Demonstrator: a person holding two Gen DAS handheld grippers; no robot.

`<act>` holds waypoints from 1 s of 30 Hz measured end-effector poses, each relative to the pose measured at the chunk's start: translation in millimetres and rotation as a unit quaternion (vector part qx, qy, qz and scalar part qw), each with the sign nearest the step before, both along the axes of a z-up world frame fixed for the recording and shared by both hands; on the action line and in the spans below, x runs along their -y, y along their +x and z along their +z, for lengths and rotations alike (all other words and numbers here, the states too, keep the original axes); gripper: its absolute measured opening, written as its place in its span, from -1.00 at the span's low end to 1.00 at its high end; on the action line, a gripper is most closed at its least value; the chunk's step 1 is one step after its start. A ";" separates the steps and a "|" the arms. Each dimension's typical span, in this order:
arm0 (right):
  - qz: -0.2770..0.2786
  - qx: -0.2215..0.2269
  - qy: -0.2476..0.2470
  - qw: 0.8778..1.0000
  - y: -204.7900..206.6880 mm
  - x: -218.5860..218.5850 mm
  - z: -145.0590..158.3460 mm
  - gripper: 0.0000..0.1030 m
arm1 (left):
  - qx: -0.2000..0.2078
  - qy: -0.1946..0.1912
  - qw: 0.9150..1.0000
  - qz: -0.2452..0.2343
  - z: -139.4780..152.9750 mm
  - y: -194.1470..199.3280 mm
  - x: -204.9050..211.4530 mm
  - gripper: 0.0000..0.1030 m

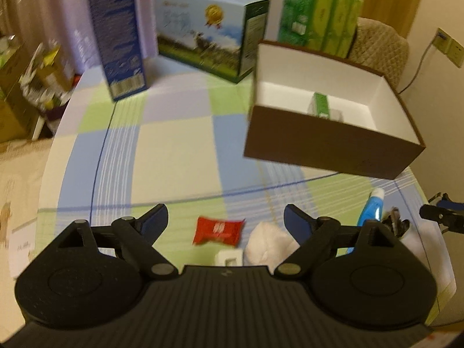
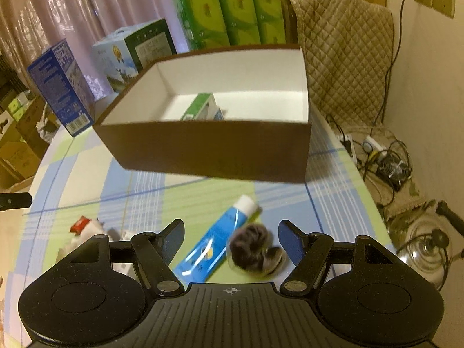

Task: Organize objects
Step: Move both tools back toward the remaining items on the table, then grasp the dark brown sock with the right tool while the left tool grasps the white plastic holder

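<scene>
A brown box [image 1: 327, 150] [image 2: 208, 150] with a white inside stands on the checked tablecloth, with a small green packet [image 1: 321, 105] [image 2: 200, 106] lying in it. My left gripper [image 1: 226, 217] is open above a red sachet [image 1: 218, 230] and a white cloth wad [image 1: 268, 242]. A small white item [image 1: 229, 256] lies just below them. My right gripper [image 2: 231, 233] is open over a blue tube [image 2: 216, 245] and a dark furry item [image 2: 253, 249]. The red sachet [image 2: 79, 224] shows at the left of the right wrist view. The blue tube [image 1: 371, 207] shows at the right of the left wrist view.
A tall blue carton [image 1: 117, 34] [image 2: 61, 87], a landscape-printed box [image 1: 208, 32] [image 2: 130, 52] and green tissue packs [image 1: 319, 17] [image 2: 232, 11] stand at the table's far side. A quilted chair [image 2: 345, 49] is beyond the table. Cables and a fan [image 2: 391, 168] lie on the floor right.
</scene>
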State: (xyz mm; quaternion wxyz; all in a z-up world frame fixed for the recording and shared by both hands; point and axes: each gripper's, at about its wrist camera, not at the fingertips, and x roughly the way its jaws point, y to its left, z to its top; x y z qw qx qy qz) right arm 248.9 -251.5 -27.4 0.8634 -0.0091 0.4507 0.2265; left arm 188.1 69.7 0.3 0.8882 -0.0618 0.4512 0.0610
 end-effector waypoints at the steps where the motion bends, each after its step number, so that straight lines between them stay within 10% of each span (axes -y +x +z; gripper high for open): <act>1: 0.001 -0.004 -0.002 1.000 -2.4 0.4 -2.3 0.34 | -0.003 -0.001 1.000 0.005 -2.6 -3.5 -2.3 0.64; 30: -0.007 -0.042 -0.037 0.998 2.3 -0.7 -51.9 0.34 | -0.079 -0.016 0.995 0.057 -68.7 -30.4 -22.5 0.63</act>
